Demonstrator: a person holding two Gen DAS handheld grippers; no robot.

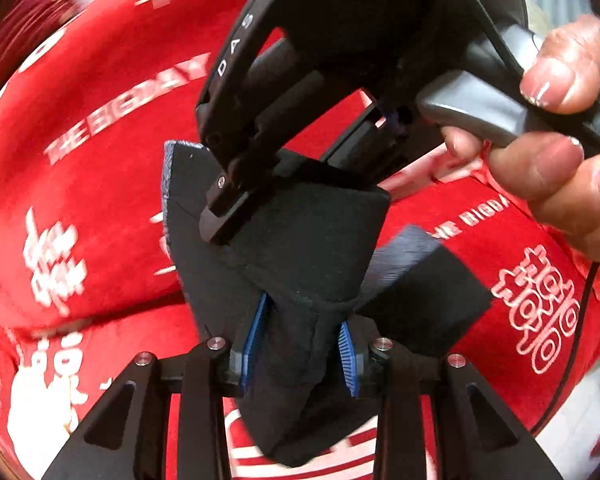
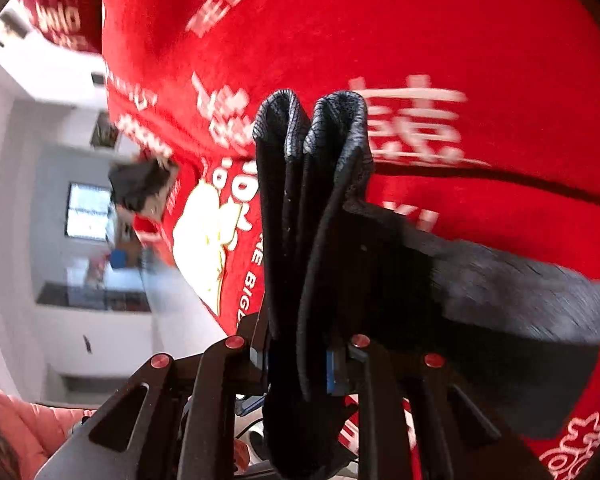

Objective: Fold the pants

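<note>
Both tongs are closed on the dark pants (image 1: 300,256): the left tongs (image 1: 300,344) and right tongs (image 1: 236,184) grip it close together, above the red cloth (image 1: 100,160); the loose end hangs toward the right tongs' side.

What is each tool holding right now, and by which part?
Both grip the pants. The left tool pinches a bunched fold. The right tool clamps stacked folded layers; which part of the garment cannot be told.

Hand-held gripper (image 2: 300,356) clamping black pants (image 2: 324,208), red cloth (image 2: 460,40)
</note>
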